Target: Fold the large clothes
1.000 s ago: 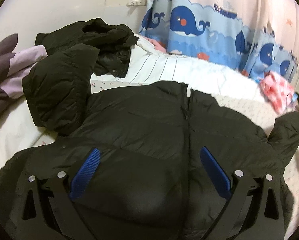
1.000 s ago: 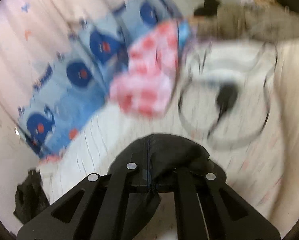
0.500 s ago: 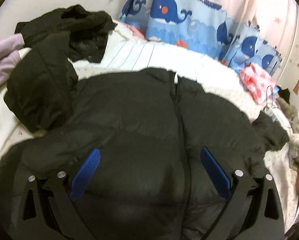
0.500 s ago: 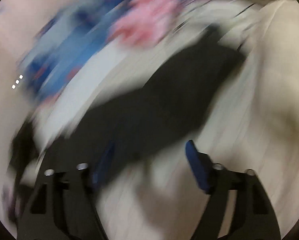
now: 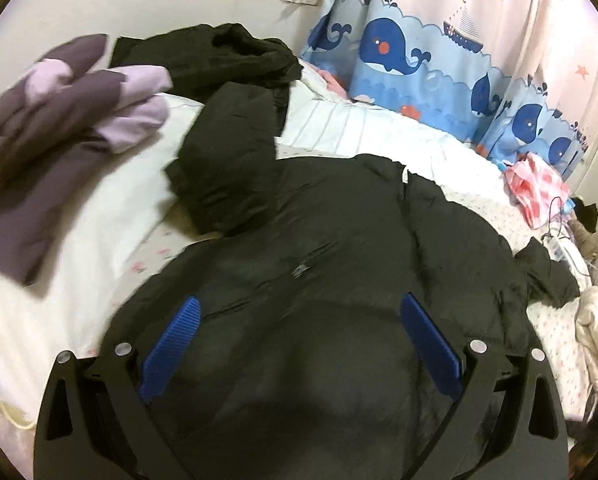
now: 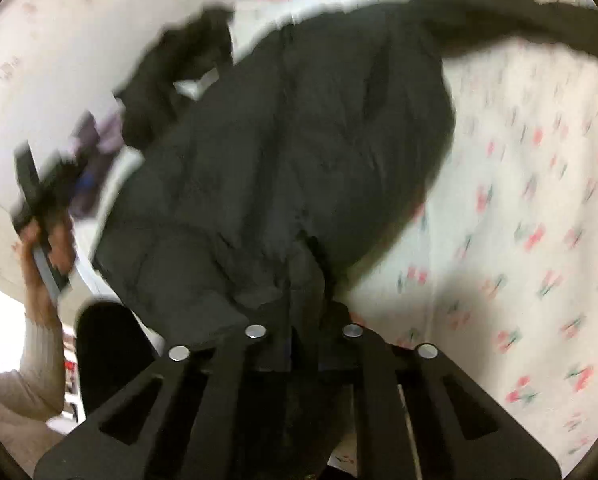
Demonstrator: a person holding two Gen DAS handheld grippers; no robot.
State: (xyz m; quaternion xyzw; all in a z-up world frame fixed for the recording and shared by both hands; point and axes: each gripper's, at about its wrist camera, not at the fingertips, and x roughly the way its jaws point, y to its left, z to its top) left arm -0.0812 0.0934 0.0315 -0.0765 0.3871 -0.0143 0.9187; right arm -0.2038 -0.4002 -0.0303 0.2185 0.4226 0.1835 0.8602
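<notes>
**Hem pinched, first fold pending**

A black jacket (image 5: 339, 240) is seen spread face up on the bed (image 5: 79, 280), zip centred, collar toward 12 o'clock in the left wrist view. One sleeve (image 5: 227, 160) is already laid across at 10 o'clock; the other sleeve (image 5: 547, 276) trails off at 3 o'clock.

The right gripper (image 6: 303, 344) is closed on the jacket's hem at 6 o'clock in its own view; fabric is bunched between the shut jaws. The left gripper (image 5: 299, 344) is held above the lower body of the jacket with jaws wide apart and nothing between the blue pads (image 5: 171, 344).

Judgement: the step in hand appears to be a fold of the hem up toward the collar. It would be done best if the opposite hem corner were taken by the left gripper first, so that both corners are lifted level and the padded body is not dragged askew. The trailing sleeve should be tucked in beforehand, or it will be left sticking out.

Surroundings: a purple garment (image 5: 59, 128) at 9 o'clock, a second dark heap (image 5: 227, 56) at 11 o'clock, a pink cloth (image 5: 535, 188) and cable (image 5: 555, 220) at 3 o'clock, a whale curtain (image 5: 399, 60) behind. The heap lies close to the collar and could be caught under the fold. The person's hand (image 6: 43, 240) shows at 9 o'clock in the right wrist view.
</notes>
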